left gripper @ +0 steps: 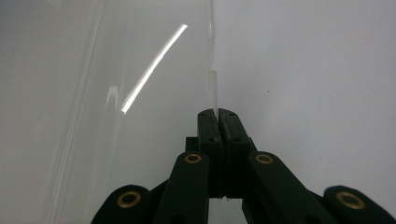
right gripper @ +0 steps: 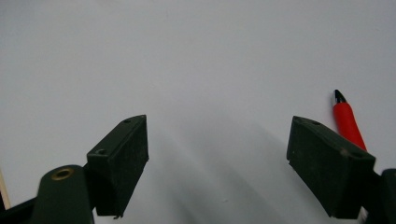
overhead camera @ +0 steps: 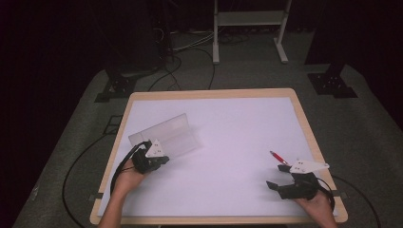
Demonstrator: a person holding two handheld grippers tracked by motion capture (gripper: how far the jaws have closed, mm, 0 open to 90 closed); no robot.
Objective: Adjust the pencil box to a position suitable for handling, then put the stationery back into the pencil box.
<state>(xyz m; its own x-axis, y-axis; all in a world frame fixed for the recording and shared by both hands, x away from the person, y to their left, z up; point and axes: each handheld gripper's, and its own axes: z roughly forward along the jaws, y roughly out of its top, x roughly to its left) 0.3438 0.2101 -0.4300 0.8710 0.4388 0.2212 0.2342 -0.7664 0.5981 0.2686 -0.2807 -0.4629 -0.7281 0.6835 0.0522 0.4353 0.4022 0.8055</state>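
Nearest the table's front edge, a person's right hand holds the right gripper low over the white table, its two black jaws spread wide with nothing between them. Just past the outer jaw lies a red pen, its dark tip pointing away from the gripper; the pen's near end is hidden behind that jaw, so whether they touch cannot be told. Seen from the high view, the pen rests on the surface just beyond the gripper's grey three-cornered plate.

Across the table, the left gripper, carried in the person's left hand, has its jaws pressed together on the thin edge of a clear plastic case. Along the left gripper view, the pinched panel runs straight ahead from between the closed jaw tips, edge-on, while the case's broad transparent face leans away to the left of the jaws, catching a bright streak of light. From above, the case stands open in a V, tilted, beyond the left gripper.
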